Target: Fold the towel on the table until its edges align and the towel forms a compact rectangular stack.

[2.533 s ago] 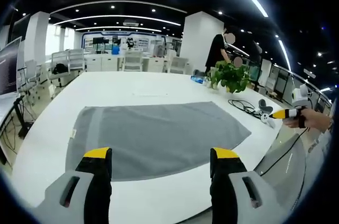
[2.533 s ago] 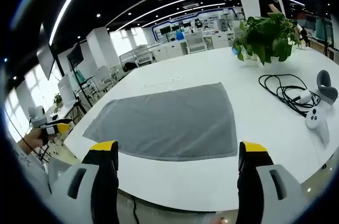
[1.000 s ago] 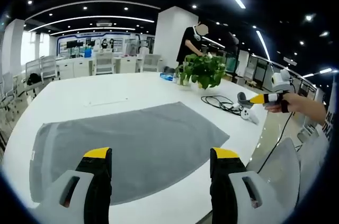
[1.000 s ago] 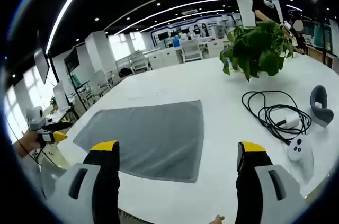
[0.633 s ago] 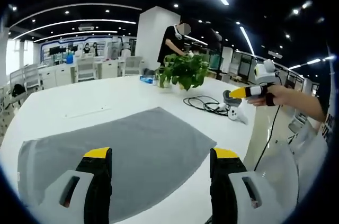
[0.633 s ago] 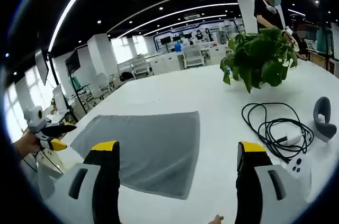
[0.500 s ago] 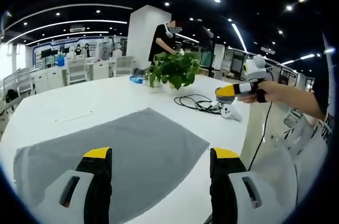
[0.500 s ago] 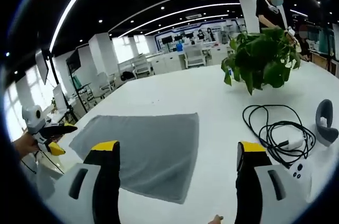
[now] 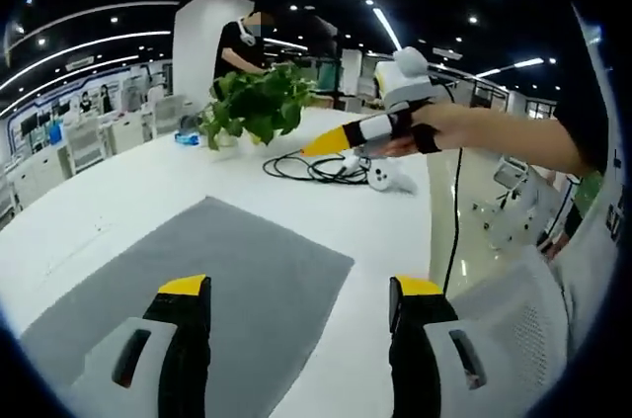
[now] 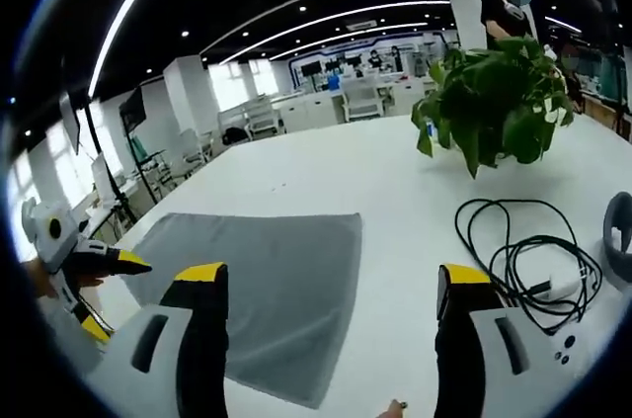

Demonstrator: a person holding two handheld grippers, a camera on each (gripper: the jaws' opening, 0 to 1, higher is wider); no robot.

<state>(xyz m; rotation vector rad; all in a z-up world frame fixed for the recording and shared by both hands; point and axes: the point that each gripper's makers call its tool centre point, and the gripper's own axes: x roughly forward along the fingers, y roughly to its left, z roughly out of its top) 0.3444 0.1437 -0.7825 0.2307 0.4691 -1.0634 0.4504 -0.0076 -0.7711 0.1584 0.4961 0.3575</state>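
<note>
Here is the grey towel (image 9: 188,285), spread flat and unfolded on the white desk (image 9: 118,201), one corner pointing toward the desk's near edge in the left gripper view. The left hand-held gripper (image 9: 296,354) hangs above that near edge, its yellow-tipped jaws spread wide apart with nothing between them, clear of the cloth.

Over in the right gripper view, the same towel (image 10: 267,275) lies as a flat sheet, and the right hand-held gripper (image 10: 331,349) hovers over the desk (image 10: 326,171) with its jaws released and empty, the right-hand edge of the towel showing in the gap between them.

Look across the left gripper view: the right hand-held gripper (image 9: 341,139) comes in from the right, held in a hand (image 9: 430,126), its yellow tips pointing over the desk near a coiled black cable (image 9: 306,168) and a white controller (image 9: 385,176). Whether those tips are parted from this angle, I cannot tell.

In the right gripper view, the left hand-held gripper (image 10: 118,262) shows at the far left, beside the towel's far corner.

Beyond the towel stands a leafy potted plant (image 10: 494,102), with the black cable (image 10: 523,245) coiled on the desk below it, well apart from the cloth. A person in black (image 10: 504,3) stands behind the plant. Rows of office chairs (image 10: 360,97) fill the background.
</note>
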